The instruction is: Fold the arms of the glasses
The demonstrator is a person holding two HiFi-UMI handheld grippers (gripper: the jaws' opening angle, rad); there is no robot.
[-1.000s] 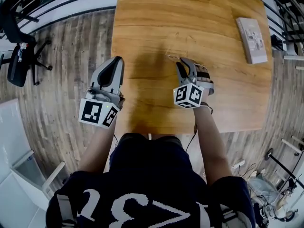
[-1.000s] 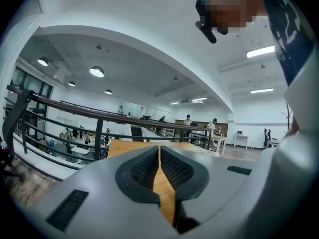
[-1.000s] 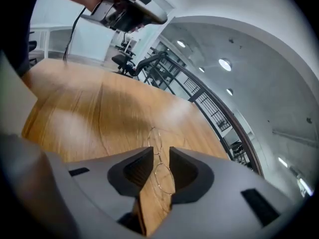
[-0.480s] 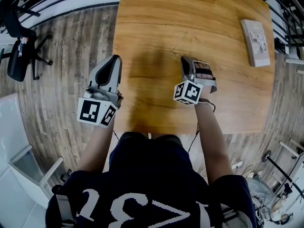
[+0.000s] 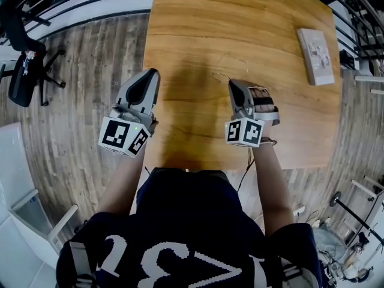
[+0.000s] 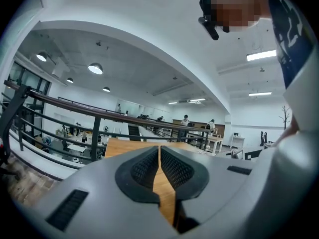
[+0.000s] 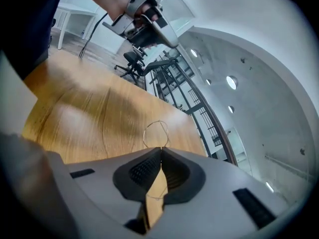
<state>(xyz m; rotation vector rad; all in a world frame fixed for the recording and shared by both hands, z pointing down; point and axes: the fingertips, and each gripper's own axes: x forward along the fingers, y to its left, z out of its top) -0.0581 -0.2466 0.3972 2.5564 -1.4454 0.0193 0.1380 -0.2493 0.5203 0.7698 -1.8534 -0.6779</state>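
Open-plan office: desks (image 6: 215, 139), railing (image 6: 94, 113), swivel chair (image 5: 24, 77).

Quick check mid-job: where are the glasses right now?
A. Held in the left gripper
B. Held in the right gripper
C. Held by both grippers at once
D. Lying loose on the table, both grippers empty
B: in the right gripper view, the right gripper has its fingers shut on the thin wire glasses, while the left gripper is shut on nothing.

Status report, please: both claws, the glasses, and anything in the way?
Left claw shut, empty, at the left edge of the table. Right claw shut on the wire glasses. Book far right, not in the way.
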